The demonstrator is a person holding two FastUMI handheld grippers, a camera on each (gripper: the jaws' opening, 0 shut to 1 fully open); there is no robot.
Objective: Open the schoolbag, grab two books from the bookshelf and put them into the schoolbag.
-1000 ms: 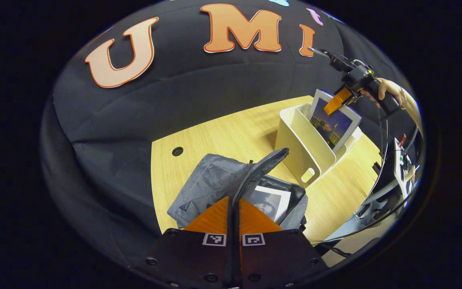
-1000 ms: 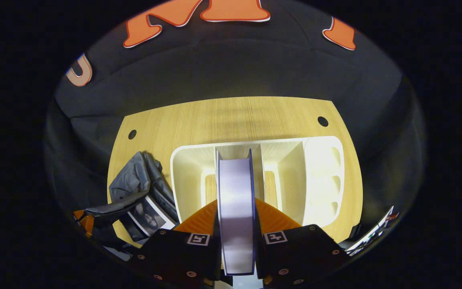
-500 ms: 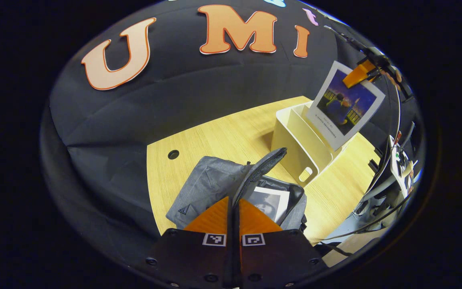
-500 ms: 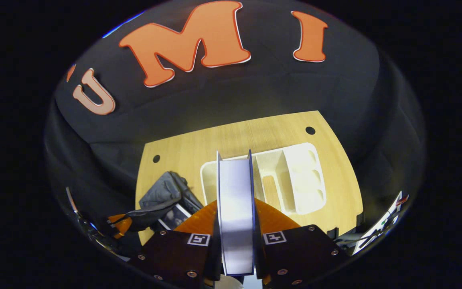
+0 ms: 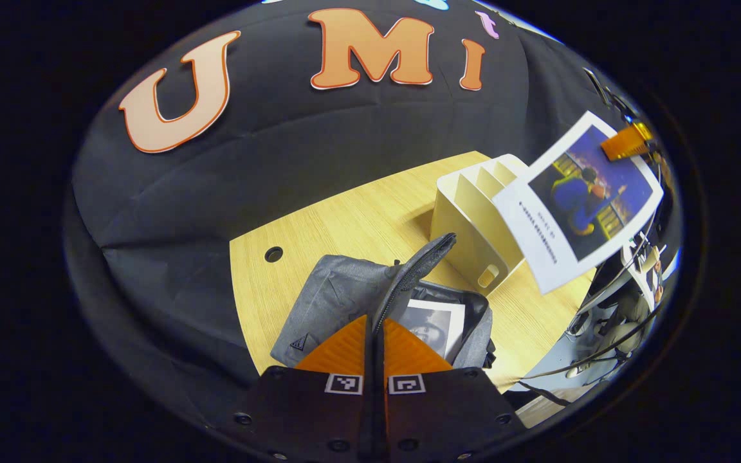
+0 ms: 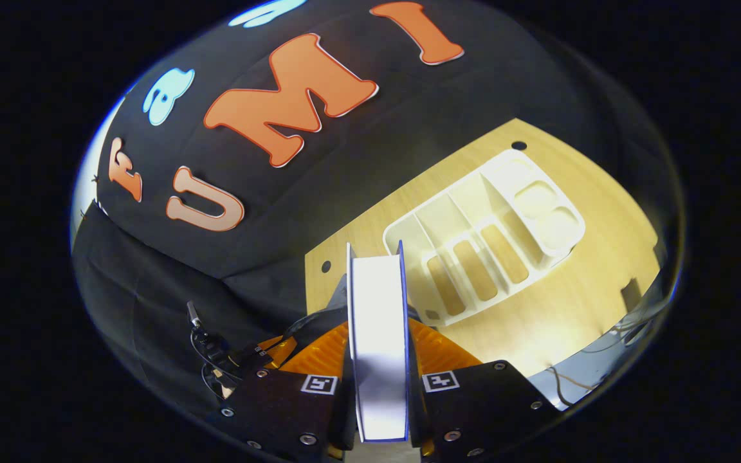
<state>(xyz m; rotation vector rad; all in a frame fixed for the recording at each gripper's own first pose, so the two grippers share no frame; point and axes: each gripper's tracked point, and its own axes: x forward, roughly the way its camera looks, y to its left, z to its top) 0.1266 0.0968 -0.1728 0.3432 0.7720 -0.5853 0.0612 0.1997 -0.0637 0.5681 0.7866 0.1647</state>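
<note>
Black cloth hangs behind a light wooden table [image 5: 345,225] that carries pretty much everything. Over by the table's left edge sits the grey schoolbag [image 5: 345,292], unzipped, with its flap [image 5: 415,270] pulled upright by the left gripper [image 5: 375,334], whose orange fingers are pinched together on the flap's zipper edge. Inside the open bag you can already see one book [image 5: 435,325] lying flat, black-and-white cover facing up. Just beside the bag, toward the table's right side, stands the white bookshelf [image 5: 467,218], a divided plastic organiser; from the right gripper view its slots [image 6: 473,257] look bare down to the wood. The right gripper [image 6: 378,347] is clamped on the second book [image 6: 378,334], both fingers squeezing the covers with the page edge facing the camera. In the left gripper view that same book [image 5: 576,199] hangs in the air above the shelf's near end, tilted, blue picture cover showing, held at its top corner by the other gripper's orange finger [image 5: 624,143]. Cables and gear [image 5: 608,321] sit off the table's right edge.
</note>
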